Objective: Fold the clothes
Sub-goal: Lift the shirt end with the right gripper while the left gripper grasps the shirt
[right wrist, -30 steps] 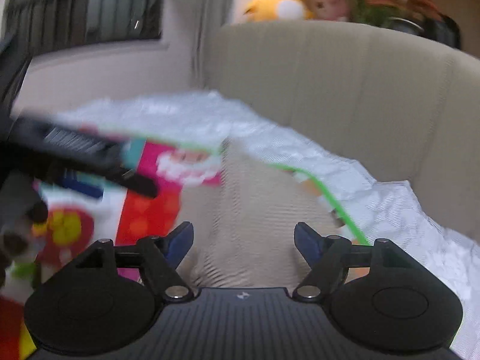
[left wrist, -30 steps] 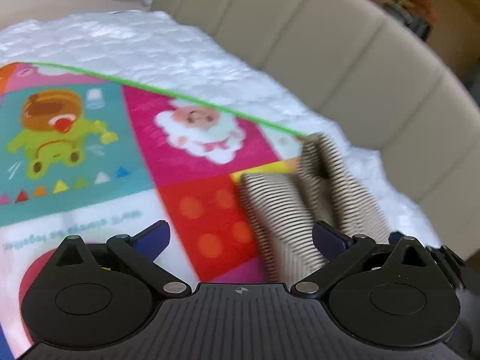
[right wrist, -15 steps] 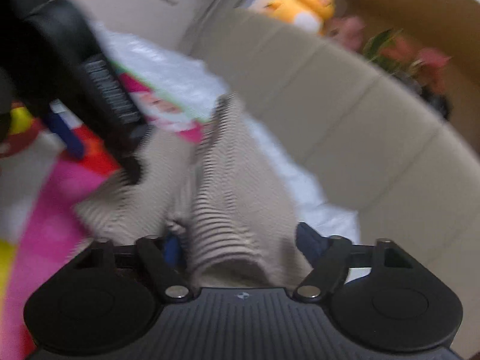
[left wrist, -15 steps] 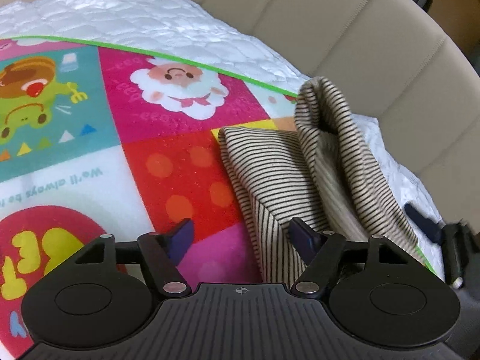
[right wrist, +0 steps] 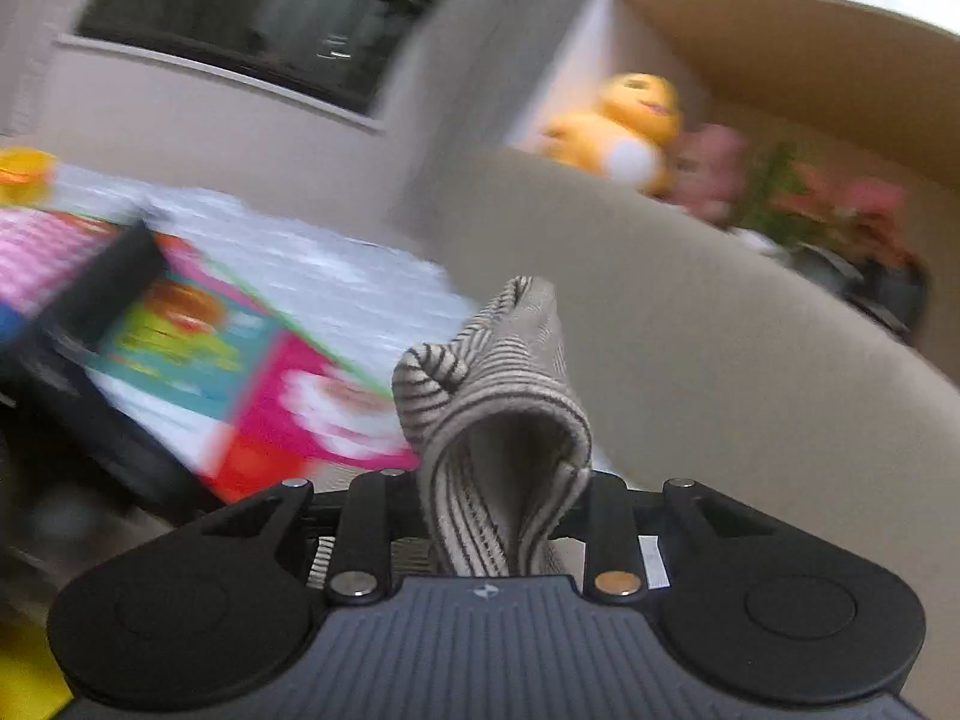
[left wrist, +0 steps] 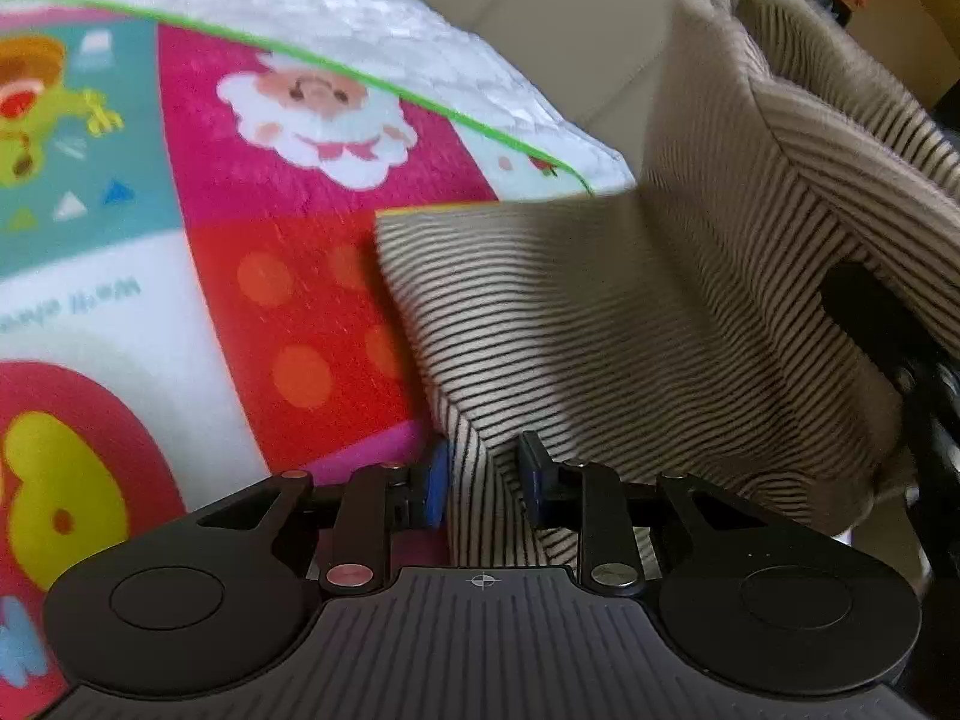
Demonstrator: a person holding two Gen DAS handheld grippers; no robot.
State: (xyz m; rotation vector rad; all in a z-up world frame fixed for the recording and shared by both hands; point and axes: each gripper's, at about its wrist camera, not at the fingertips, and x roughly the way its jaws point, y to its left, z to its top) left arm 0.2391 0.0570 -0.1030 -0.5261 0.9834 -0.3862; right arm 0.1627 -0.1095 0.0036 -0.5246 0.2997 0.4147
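A beige garment with thin dark stripes point(left wrist: 630, 324) lies partly on the colourful cartoon blanket point(left wrist: 240, 252), its right side lifted up. My left gripper point(left wrist: 483, 477) is shut on the garment's near edge, blue pads pinching a fold. My right gripper point(right wrist: 501, 516) is shut on another part of the striped garment point(right wrist: 504, 396), which bunches up between the fingers and is raised above the bed. The right gripper's dark body point(left wrist: 882, 330) shows at the right of the left wrist view, under the lifted cloth.
A white quilted cover point(left wrist: 372, 18) lies under the blanket. A beige padded headboard point(right wrist: 690, 324) curves behind. Plush toys point(right wrist: 624, 132) and a potted plant point(right wrist: 840, 222) stand on the ledge above it. The left gripper's body point(right wrist: 90, 300) shows blurred at the left.
Both grippers have closed on the striped garment. The right one has lifted its part up off the bed; the left has moved in onto the near edge.
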